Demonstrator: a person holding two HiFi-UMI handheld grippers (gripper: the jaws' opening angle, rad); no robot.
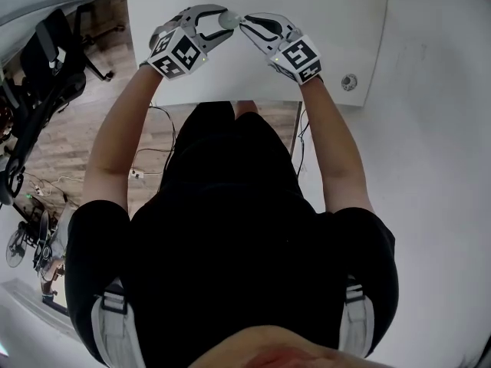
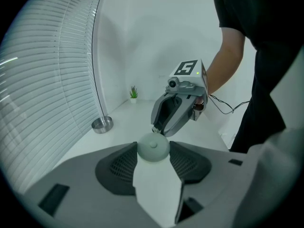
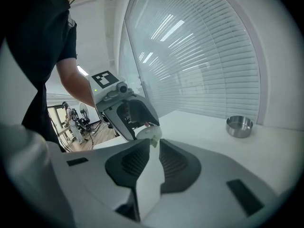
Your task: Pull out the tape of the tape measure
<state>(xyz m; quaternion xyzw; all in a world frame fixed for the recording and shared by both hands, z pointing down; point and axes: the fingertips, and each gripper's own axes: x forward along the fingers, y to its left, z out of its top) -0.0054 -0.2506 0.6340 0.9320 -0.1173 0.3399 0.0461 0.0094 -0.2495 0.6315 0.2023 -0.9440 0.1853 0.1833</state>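
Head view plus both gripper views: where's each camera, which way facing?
Head view: on the person's head, facing steeply down at the white table; torso, arms, left gripper, right gripper show.
Left gripper view: on the left gripper, along its jaws clamped on the tape measure, toward the right gripper.
Right gripper view: on the right gripper, facing the left gripper and the person's arm.
Shared: both gripper views show the steel bowl.

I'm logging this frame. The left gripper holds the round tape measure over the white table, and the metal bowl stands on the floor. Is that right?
Not quite. The metal bowl stands on the white table, beside the blinds, not on the floor; the left gripper view shows it. The rest holds: the left gripper holds the round tape measure over that table.
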